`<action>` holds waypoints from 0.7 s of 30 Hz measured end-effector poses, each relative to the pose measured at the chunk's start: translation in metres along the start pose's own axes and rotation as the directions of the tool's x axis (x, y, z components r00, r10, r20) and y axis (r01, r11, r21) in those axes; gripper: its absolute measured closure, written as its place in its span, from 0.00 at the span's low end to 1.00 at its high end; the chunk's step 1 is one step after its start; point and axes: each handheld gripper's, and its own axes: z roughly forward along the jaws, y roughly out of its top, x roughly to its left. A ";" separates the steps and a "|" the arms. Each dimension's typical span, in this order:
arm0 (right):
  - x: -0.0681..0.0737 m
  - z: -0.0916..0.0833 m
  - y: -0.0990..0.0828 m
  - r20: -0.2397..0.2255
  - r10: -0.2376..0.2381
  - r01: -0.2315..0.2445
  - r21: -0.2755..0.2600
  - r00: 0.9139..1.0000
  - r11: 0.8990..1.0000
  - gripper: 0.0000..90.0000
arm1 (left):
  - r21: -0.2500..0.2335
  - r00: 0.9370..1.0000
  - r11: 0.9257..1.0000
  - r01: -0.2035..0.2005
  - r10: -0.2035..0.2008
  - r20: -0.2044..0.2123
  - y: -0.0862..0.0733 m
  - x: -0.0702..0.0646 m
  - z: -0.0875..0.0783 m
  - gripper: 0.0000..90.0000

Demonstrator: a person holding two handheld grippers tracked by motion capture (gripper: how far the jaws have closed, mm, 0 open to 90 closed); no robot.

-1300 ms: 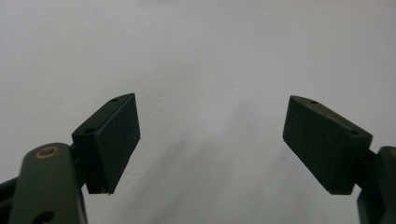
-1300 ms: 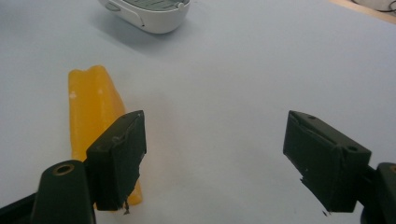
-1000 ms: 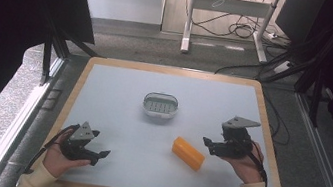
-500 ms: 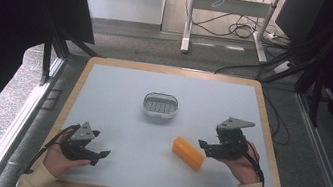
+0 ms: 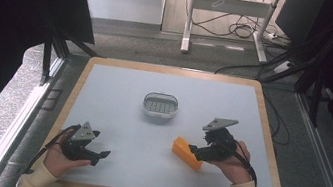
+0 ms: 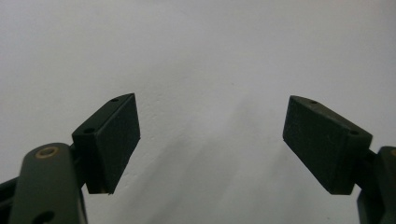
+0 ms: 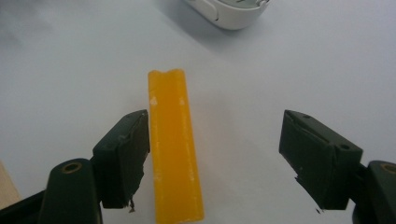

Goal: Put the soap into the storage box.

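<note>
White table (image 5: 118,96), right gripper (image 5: 194,153) jaws straddling yellow block (image 5: 187,153)

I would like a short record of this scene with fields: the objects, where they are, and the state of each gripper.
surface: white table top with a wooden edge
object 1: orange block, lying between the open jaws of the right gripper, beside one pad, not clamped
object 2: white dish, mid-table, beyond the block
left gripper: open, nothing between the jaws

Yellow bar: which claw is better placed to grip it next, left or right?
Right. The right claw stands open with the yellow bar already between its jaws, close against one pad. The left claw is open over bare table, far from the bar.
</note>
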 end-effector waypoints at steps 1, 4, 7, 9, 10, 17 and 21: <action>0.001 0.003 0.001 -0.011 -0.002 0.002 0.015 1.000 1.000 0.29 | 0.001 1.000 1.000 -0.001 0.001 0.001 0.000 0.000 0.000 0.21; 0.003 0.007 0.003 -0.023 -0.008 0.009 0.030 1.000 1.000 0.30 | 0.005 1.000 1.000 -0.006 0.006 0.004 0.000 0.001 0.001 0.21; 0.005 0.012 0.009 -0.038 -0.022 0.024 0.056 0.999 0.998 0.30 | -0.002 1.000 1.000 -0.004 0.004 0.003 0.000 0.001 -0.001 0.21; 0.006 0.012 0.012 -0.040 -0.019 0.021 0.057 0.999 0.998 0.30 | -0.002 1.000 1.000 -0.006 0.006 0.005 0.000 0.001 -0.001 0.21; 0.007 0.014 0.014 -0.042 -0.025 0.027 0.056 0.999 0.998 0.30 | -0.003 1.000 1.000 -0.007 0.007 0.006 0.000 0.000 -0.001 0.21; 0.015 0.027 0.009 -0.061 -0.033 0.040 0.122 0.998 0.992 0.35 | -0.008 1.000 1.000 -0.003 0.003 0.007 0.000 0.000 -0.003 0.21; 0.015 0.031 0.007 -0.066 -0.035 0.044 0.145 0.997 0.988 0.38 | -0.009 1.000 1.000 -0.003 0.003 0.004 0.000 0.000 -0.002 0.21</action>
